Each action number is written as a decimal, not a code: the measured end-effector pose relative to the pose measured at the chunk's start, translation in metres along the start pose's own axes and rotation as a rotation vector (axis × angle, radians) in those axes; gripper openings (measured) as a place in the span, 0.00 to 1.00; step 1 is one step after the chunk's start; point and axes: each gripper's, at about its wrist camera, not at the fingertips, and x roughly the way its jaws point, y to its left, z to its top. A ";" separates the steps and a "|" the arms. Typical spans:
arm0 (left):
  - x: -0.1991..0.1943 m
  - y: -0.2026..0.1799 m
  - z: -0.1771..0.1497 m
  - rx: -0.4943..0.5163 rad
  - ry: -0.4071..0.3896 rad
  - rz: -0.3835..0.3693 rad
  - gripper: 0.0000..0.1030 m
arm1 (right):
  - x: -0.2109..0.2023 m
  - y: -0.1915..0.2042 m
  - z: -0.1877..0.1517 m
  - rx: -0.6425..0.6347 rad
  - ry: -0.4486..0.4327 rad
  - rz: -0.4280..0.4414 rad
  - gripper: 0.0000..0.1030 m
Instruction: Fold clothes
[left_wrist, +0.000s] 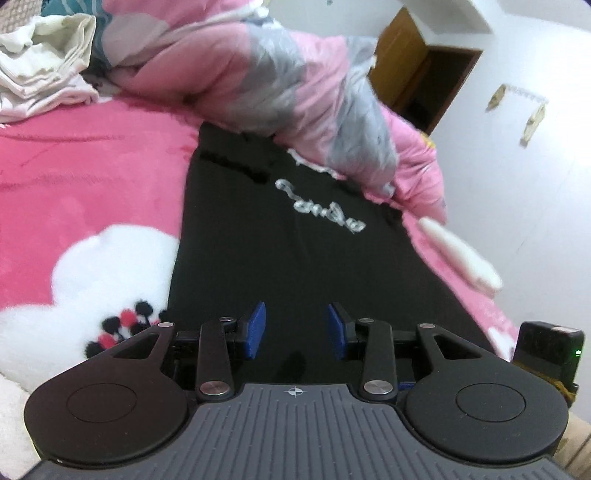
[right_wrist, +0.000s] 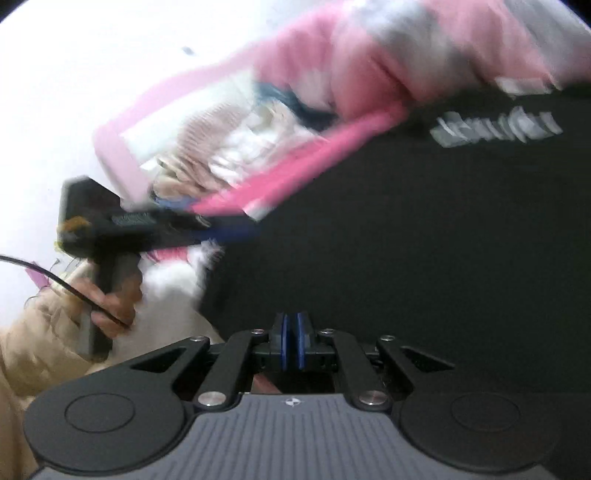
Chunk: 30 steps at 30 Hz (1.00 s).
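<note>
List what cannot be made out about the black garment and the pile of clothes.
- Black garment: near hem hidden by the left gripper, left wrist view.
- Its silver lettering: unreadable, motion blur, right wrist view.
- Pile of clothes: cut off by the frame edge, left wrist view.

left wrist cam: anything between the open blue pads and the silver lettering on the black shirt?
Nothing: only bare black shirt fabric runs from the left gripper to the silver lettering, shown in the left wrist view.

One black garment (left_wrist: 295, 251), one pink-and-grey quilt (left_wrist: 280, 74), one heap of white clothes (left_wrist: 40, 70), two grippers (left_wrist: 295, 328)
</note>
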 end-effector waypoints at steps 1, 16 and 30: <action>0.001 0.001 0.000 -0.007 0.010 0.006 0.36 | -0.005 -0.004 -0.009 0.037 0.001 0.034 0.03; 0.004 0.009 0.003 -0.064 0.075 0.017 0.36 | -0.059 -0.031 -0.035 0.220 -0.016 -0.037 0.03; 0.005 0.022 0.005 -0.144 0.077 -0.024 0.36 | -0.205 -0.067 -0.080 0.555 -0.382 -0.405 0.01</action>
